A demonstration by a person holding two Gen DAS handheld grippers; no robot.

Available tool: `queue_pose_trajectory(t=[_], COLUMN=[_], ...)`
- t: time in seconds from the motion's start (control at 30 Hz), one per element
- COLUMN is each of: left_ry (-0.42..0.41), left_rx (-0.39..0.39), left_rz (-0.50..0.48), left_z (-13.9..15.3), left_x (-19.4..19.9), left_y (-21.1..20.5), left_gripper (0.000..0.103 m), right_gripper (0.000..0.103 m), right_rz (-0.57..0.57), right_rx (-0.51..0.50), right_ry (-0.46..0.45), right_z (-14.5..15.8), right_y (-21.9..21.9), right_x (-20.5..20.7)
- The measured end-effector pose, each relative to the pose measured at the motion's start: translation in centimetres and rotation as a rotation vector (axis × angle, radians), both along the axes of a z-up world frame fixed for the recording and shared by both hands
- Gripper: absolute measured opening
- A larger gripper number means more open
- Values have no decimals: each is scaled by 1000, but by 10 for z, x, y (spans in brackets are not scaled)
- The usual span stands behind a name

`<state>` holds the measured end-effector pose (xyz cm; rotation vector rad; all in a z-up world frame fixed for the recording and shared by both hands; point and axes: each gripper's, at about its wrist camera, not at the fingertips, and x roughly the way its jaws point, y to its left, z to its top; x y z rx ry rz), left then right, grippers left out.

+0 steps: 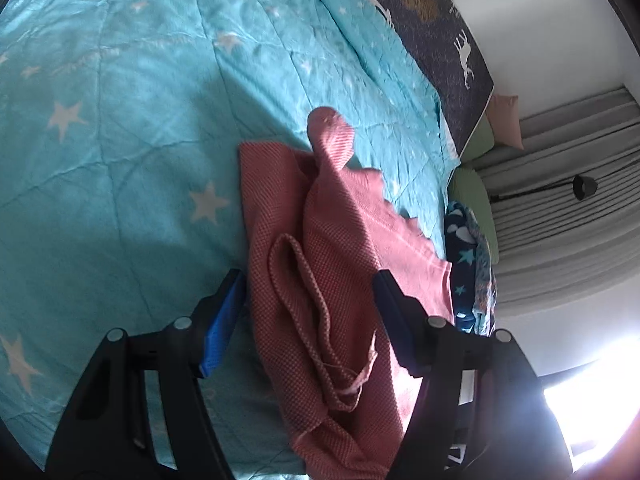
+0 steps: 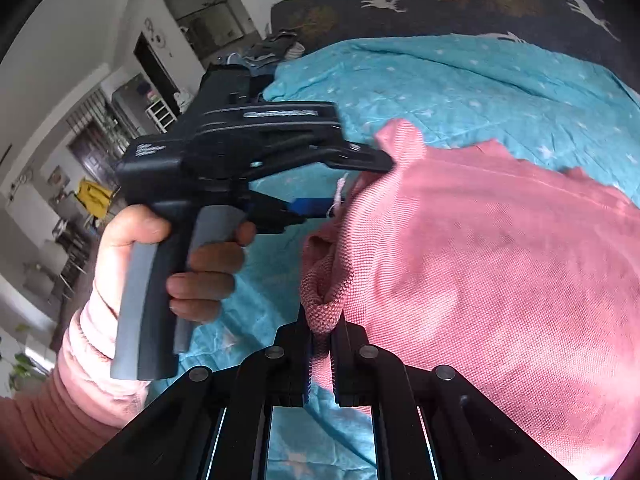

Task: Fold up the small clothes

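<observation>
Clamped on a bunched fold of pink garment point(image 2: 480, 264): right gripper point(image 2: 320, 332), jaws closed tight. Spread over the teal bedspread point(image 2: 460, 80), near its edge by the dark headboard point(image 2: 500, 4). Long axis roughly headboard-ward in the left view, narrow rounded end point(image 1: 330, 128) leading. Straddled loosely by left gripper point(image 1: 308, 284), jaws wide, pads clear of cloth. Near hem cut off; garment type unclear.

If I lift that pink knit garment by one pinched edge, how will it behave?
The pink knit garment will probably drape and sag, since it already bunches in soft folds at the right tongs. It looks light. Its textured weave likely resists slipping.
</observation>
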<state>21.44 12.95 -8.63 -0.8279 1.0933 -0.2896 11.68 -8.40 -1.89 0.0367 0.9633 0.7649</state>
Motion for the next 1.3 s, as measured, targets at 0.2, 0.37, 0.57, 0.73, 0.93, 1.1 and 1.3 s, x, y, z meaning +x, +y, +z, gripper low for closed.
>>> queue_pose_trajectory(t=[0.2,0.37,0.57,0.73,0.93,1.1,1.3], left_ry=[-58,-24,-12,-17,-33,-36,-67], left_rx=[-83,23,7,81,119,154,232], left_rz=[60,25,1,-30,-36,-59,-93], left_z=[8,1,-7,5,15,22,36], left_x=[-1,8,31,37,35,39,40], left_y=[18,10,3,2,1,-3,-6], left_gripper=[70,72,44,15,14,14,11], right_gripper=[6,6,7,25,47,51,7], right_rz=[-15,2,13,32,111,104,14], right_rx=[1,-3,-33,-143,-310,-545,-373], right_ry=[9,11,-23,-67,-199,-407,-279], right_z=[1,-1,2,-7,-26,-46,-37], right_y=[-6,3,7,17,58,96,69], right_x=[2,1,-5,-6,-28,-41,-19])
